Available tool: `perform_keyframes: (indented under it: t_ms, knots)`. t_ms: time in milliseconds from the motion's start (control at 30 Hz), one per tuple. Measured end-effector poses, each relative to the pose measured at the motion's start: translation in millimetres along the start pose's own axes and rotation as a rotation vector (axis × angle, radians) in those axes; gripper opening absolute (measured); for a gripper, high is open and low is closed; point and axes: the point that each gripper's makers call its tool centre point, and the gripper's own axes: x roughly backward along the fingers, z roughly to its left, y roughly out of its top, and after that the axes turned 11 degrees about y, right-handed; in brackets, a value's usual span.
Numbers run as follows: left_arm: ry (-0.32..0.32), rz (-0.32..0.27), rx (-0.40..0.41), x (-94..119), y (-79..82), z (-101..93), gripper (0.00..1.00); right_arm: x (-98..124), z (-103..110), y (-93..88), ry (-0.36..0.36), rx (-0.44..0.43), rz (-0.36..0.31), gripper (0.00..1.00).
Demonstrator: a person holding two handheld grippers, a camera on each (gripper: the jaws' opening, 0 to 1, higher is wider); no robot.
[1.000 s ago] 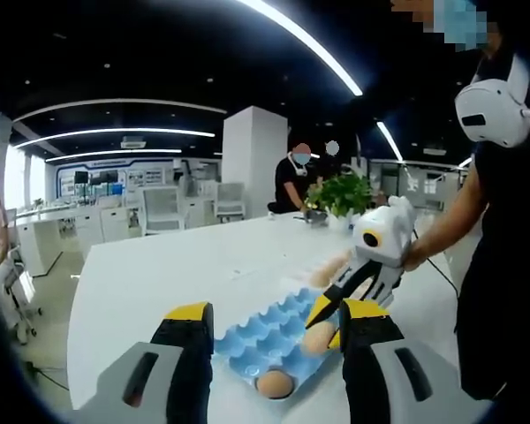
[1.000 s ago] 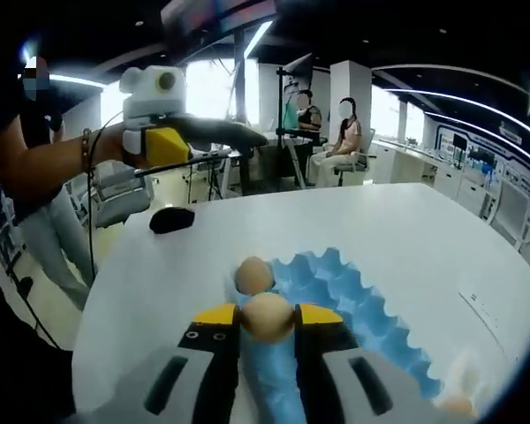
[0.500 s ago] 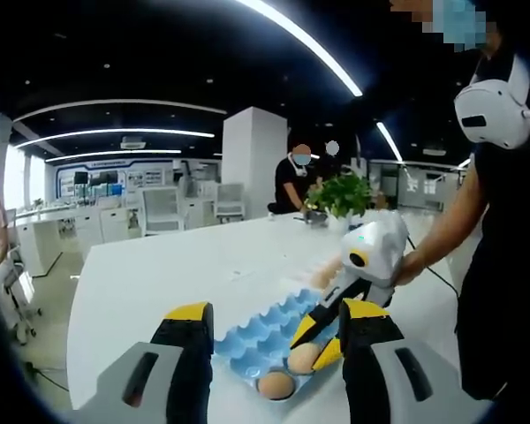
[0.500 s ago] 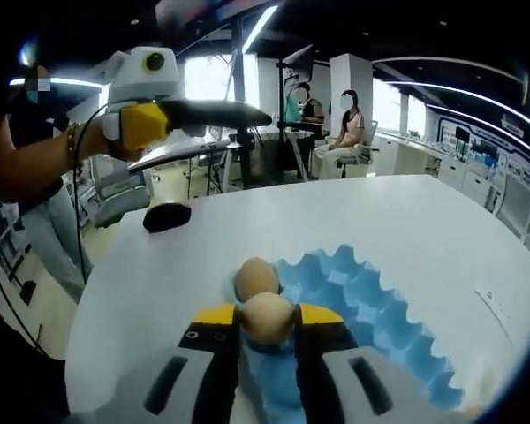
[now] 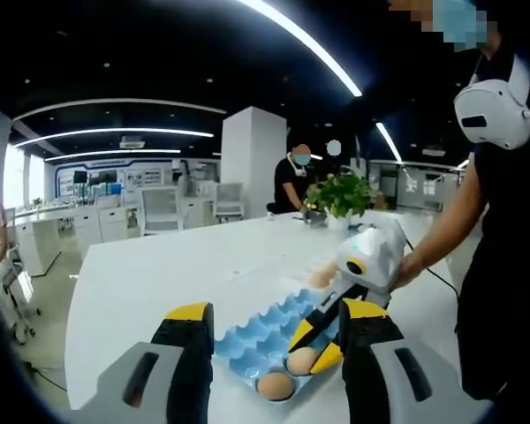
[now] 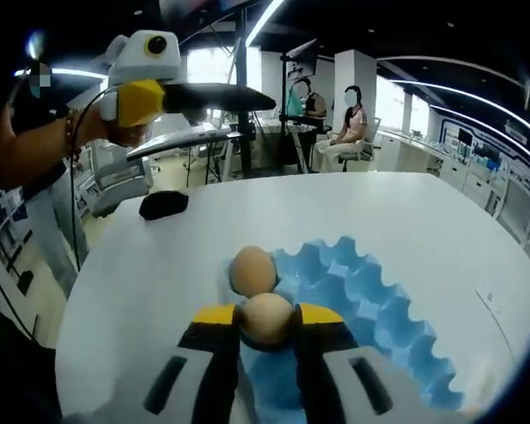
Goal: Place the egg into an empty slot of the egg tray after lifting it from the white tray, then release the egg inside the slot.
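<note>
My right gripper (image 6: 267,320) is shut on a tan egg (image 6: 267,316), low over the near end of the blue egg tray (image 6: 358,296). One more egg (image 6: 253,269) sits in a slot just beyond it. In the left gripper view, the right gripper (image 5: 311,346) reaches in from the right and holds its egg (image 5: 300,360) down at the egg tray (image 5: 261,340), beside the seated egg (image 5: 276,385). My left gripper (image 5: 274,314) is open and holds nothing. It hangs above the table's edge, as the right gripper view shows the left gripper (image 6: 252,115) in a person's hand.
The white table (image 5: 159,274) spreads wide around the tray. More eggs (image 5: 322,276) lie past the tray's far end. A potted plant (image 5: 340,194) and a seated person (image 5: 293,181) are at the far edge. A black object (image 6: 163,203) lies near the left gripper.
My right gripper has come down with its egg from above the tray to slot level beside the seated egg. The left gripper has stayed put and open.
</note>
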Motion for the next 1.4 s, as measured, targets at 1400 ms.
perform_keyframes:
  t_ms: [1400]
  knots:
    - [0.005, -0.003, -0.027, 4.1, 9.5, -5.7, 0.57, 93.2, -1.7, -18.7, -0.115, 0.037, -0.09, 0.3]
